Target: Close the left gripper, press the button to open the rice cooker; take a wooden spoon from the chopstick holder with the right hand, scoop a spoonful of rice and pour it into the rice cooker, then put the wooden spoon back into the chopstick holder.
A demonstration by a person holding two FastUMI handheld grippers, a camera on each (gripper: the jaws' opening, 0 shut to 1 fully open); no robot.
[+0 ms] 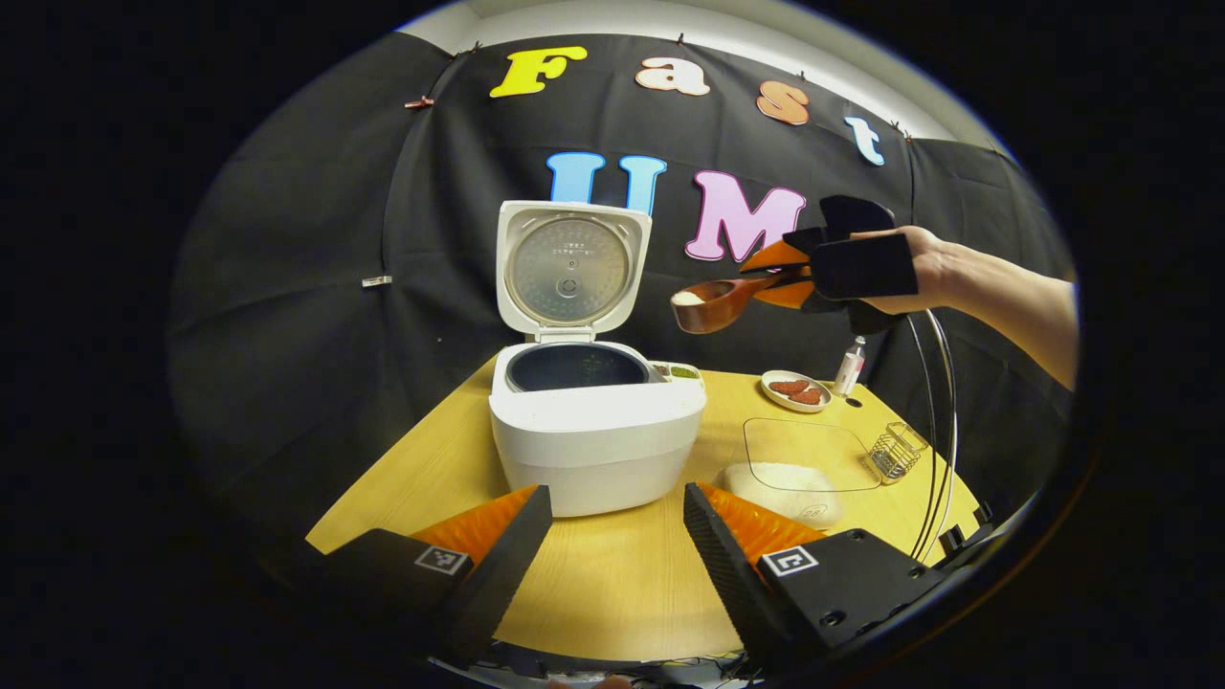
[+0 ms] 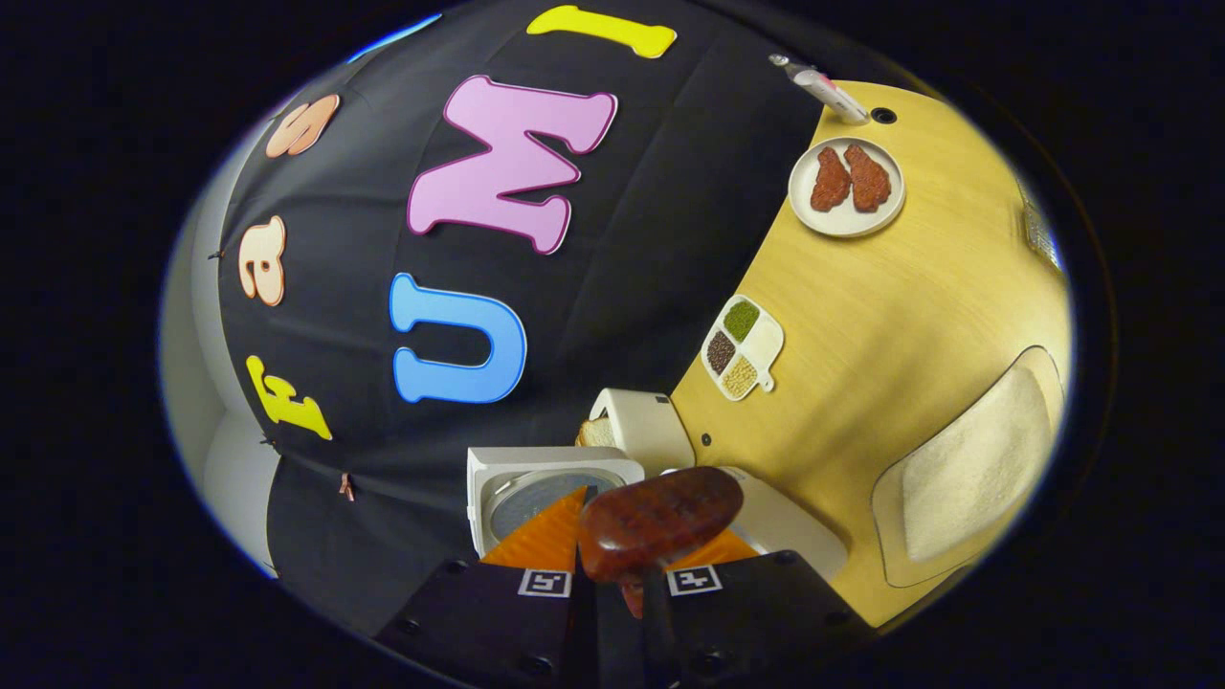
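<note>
Yellow table [image 1: 612, 574] | left hand-held gripper [image 1: 617, 536] apart | right hand-held gripper [image 1: 794, 277] clamps wooden spoon [image 1: 713, 304]

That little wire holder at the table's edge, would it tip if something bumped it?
Probably. The small open-wire chopstick holder looks light and stands empty near the yellow wooden table's edge, so a nudge might slide or topple it. Its wire frame seems stiff, not floppy.

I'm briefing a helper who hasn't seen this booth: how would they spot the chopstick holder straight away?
Start at the white rice cooker with its lid up on the yellow table, then look toward the table's right edge, past the clear tub of rice. The chopstick holder stands just beyond it: a small wire basket, the one see-through mesh thing among solid dishes.
</note>
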